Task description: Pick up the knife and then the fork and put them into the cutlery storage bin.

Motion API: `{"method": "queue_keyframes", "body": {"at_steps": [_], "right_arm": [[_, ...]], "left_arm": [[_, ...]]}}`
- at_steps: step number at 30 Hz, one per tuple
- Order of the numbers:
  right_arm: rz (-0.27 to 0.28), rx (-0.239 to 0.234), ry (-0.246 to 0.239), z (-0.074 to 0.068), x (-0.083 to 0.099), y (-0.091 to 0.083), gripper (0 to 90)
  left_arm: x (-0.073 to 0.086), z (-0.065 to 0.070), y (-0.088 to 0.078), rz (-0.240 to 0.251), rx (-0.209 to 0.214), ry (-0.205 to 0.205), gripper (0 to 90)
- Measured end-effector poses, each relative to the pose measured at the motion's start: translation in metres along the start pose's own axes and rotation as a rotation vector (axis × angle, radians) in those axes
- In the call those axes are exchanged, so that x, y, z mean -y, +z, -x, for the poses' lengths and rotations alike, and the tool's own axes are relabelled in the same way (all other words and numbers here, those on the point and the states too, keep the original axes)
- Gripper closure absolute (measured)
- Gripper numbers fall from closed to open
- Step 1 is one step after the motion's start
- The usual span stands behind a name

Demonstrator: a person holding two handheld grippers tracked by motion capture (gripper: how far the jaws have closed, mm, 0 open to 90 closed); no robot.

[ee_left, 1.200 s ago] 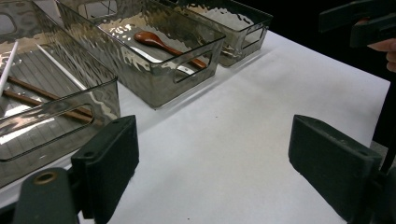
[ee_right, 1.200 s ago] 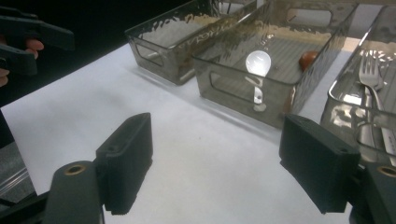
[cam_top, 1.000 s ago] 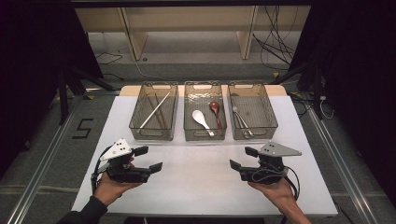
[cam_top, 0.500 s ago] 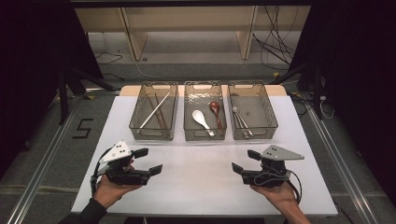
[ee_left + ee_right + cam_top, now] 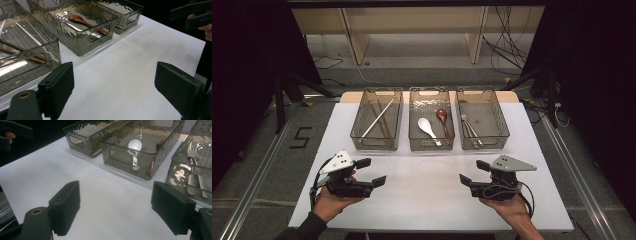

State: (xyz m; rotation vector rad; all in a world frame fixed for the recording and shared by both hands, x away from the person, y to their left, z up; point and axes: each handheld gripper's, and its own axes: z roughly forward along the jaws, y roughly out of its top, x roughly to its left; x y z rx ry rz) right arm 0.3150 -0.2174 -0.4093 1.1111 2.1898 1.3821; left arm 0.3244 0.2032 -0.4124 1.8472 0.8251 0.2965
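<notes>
Lab recording rig, black curtains, floor cables, white table

Three bins stand side by side at the back of the surface. The left bin holds chopsticks, the middle bin spoons, the right bin forks.

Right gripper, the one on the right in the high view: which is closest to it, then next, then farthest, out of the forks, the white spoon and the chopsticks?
Measured from the right gripper in the high view:
1. Forks, in the right bin, nearest.
2. White spoon, in the middle bin, next.
3. Chopsticks, in the left bin, farthest.
</notes>
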Motion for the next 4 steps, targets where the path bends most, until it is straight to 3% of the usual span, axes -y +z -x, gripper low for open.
{"method": "queue_keyframes", "body": {"at_steps": [4], "right_arm": [[0.0, 0.001, 0.0, 0.0001, -0.0002, -0.0001, 24.4]], "left_arm": [[0.0003, -0.0006, 0.0008, -0.003, -0.001, 0.002, 15.7]]}}
